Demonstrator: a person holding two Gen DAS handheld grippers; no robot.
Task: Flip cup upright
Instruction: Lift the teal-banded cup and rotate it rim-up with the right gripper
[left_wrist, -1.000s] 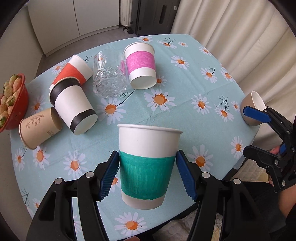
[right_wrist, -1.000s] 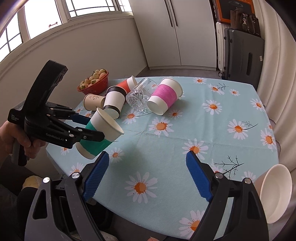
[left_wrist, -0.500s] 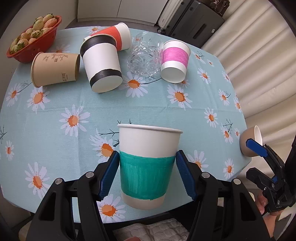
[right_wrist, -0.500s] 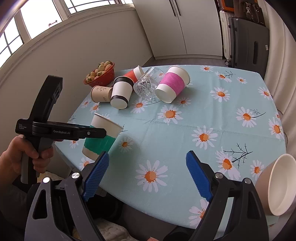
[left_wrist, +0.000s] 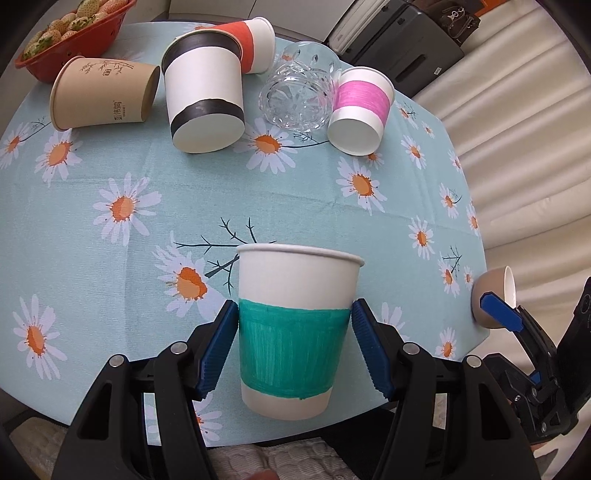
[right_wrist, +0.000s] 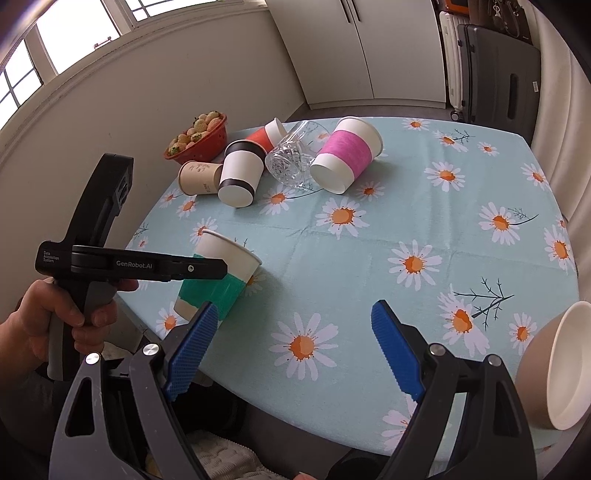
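Green-banded paper cup (left_wrist: 295, 332), mouth up and slightly tilted, is clamped at its green band between the blue pads of the left gripper (left_wrist: 293, 347), at the near edge of the table (right_wrist: 369, 258) covered in a daisy-print cloth. Beyond the cup, five vessels lie on their sides in a cluster: a tan cup (left_wrist: 103, 92), a black-banded cup (left_wrist: 203, 99), an orange cup (left_wrist: 251, 44), a clear glass (left_wrist: 299, 96) and a pink-banded cup (left_wrist: 362, 110). Farther back from the cup sits a red basket of strawberries (right_wrist: 197, 138). The right gripper (right_wrist: 291, 350) hangs with jaws spread, grasping nothing, beside a beige bowl (right_wrist: 554, 365).
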